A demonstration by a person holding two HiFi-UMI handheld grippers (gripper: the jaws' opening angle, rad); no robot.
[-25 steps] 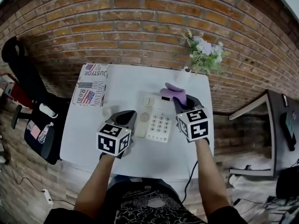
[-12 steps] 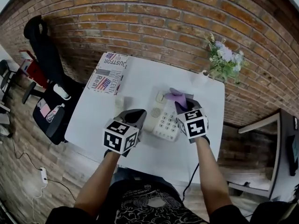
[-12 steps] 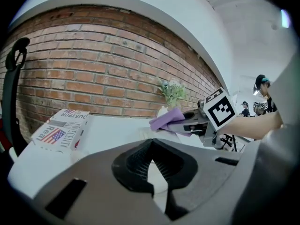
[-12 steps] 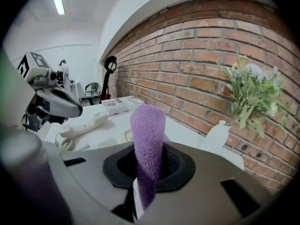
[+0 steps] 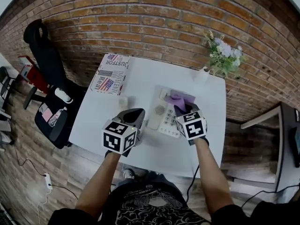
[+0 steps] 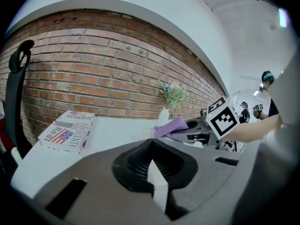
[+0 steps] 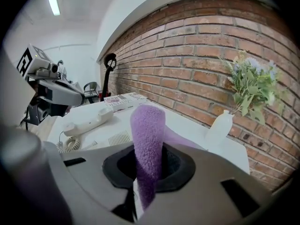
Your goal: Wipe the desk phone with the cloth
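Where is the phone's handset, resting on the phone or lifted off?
Resting on the phone. The handset lies flat in its cradle along the left side of the desk phone.

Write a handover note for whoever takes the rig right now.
Left gripper: tongs shut, empty, just left of the handset.
Right gripper: tongs shut on the purple cloth, held over the far end of the desk phone.
Done: cloth gripped and at the phone; how much is wiped can't be told.
Left: wipe keypad and handset.
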